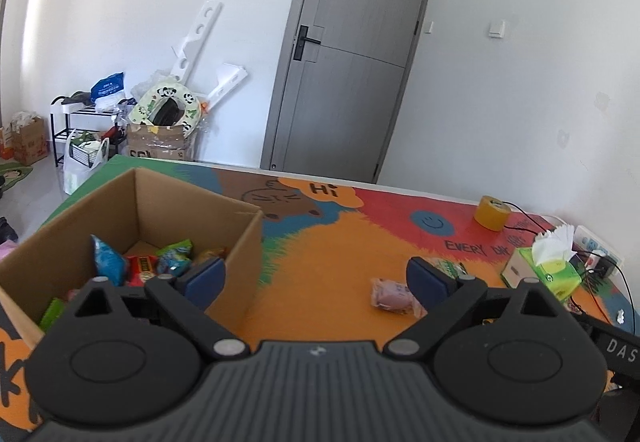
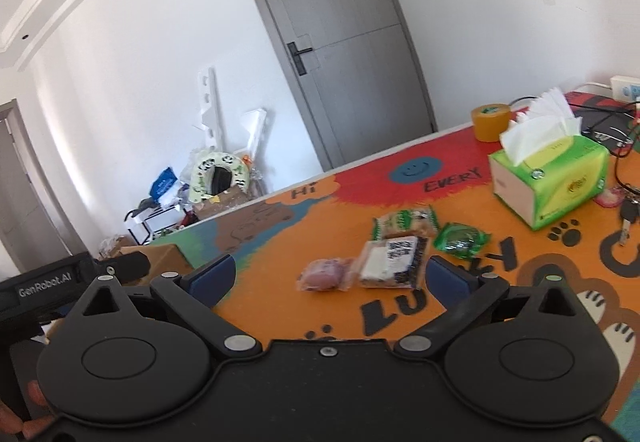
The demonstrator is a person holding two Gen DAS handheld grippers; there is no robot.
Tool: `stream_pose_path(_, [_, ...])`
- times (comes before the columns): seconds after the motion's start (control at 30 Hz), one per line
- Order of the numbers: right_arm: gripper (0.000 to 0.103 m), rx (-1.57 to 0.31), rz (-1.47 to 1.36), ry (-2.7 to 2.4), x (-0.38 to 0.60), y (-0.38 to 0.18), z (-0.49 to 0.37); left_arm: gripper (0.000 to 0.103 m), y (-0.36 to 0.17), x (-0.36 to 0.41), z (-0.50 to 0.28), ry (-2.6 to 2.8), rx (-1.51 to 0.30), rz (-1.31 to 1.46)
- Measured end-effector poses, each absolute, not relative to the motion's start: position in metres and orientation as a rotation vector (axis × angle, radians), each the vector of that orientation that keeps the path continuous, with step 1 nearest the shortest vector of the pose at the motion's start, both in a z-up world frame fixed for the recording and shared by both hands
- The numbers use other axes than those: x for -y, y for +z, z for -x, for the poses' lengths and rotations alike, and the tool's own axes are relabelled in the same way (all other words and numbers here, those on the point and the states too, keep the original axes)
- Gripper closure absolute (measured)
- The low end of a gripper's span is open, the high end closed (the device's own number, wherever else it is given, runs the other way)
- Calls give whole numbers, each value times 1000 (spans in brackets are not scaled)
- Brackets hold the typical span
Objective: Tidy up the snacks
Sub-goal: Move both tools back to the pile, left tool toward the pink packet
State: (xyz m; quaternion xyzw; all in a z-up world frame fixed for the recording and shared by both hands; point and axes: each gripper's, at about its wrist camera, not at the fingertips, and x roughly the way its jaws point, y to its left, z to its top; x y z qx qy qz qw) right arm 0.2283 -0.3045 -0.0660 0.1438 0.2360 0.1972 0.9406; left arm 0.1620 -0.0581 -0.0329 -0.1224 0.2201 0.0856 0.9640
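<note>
An open cardboard box stands on the colourful table mat, left in the left wrist view, with several wrapped snacks inside. My left gripper is open and empty beside the box's right wall. A pink wrapped snack lies just left of its right finger. In the right wrist view, my right gripper is wide open and empty, just short of loose snacks on the mat: the pink one, a dark packet with a white label, a green-edged cracker packet and a green wrapped sweet.
A green tissue box and a yellow tape roll stand at the table's right, with cables, keys and a power strip behind. The left gripper's body shows at the left edge. A grey door and floor clutter lie beyond the table.
</note>
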Motion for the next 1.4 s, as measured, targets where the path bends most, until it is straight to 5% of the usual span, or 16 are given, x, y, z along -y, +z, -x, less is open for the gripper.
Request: stream_pose_path(1.4, [6, -599, -359, 220, 353, -111, -325, 9, -95, 108, -298, 142, -647, 195])
